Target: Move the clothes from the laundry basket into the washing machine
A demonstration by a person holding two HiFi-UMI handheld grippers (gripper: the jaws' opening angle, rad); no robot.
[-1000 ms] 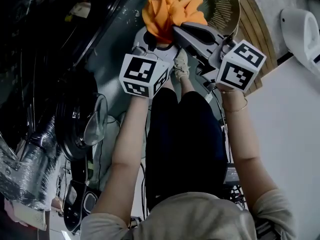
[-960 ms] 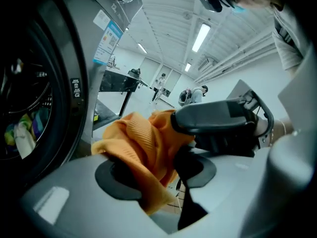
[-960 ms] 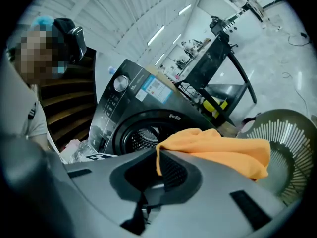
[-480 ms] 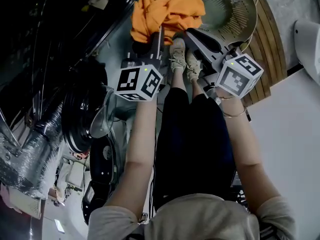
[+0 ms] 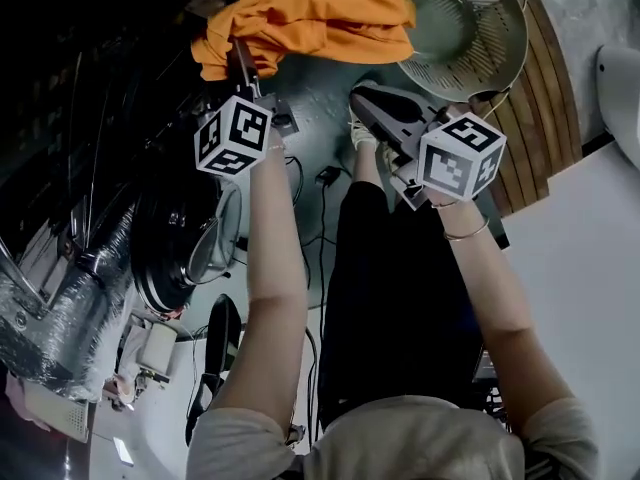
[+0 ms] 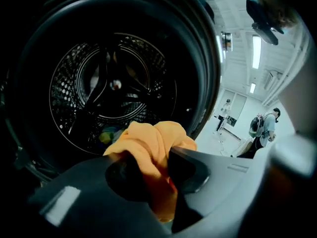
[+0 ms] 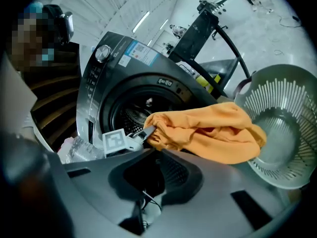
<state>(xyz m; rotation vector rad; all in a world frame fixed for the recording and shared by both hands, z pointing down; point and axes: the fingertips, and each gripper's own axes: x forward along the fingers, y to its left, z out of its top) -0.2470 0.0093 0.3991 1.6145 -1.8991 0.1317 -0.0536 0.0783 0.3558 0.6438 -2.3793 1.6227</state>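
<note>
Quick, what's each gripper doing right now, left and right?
Left gripper: jaws have just closed, shut on the orange garment.
Right gripper: shut, nothing between its jaws.

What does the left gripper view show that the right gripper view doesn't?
Only the left gripper view: deep inside the perforated drum, something colourful lying at its bottom, and people in the bright room beyond. Only the right gripper view: the slotted laundry basket and the control panel with its knob. Both: the orange garment in front of the washing machine's round opening.
</note>
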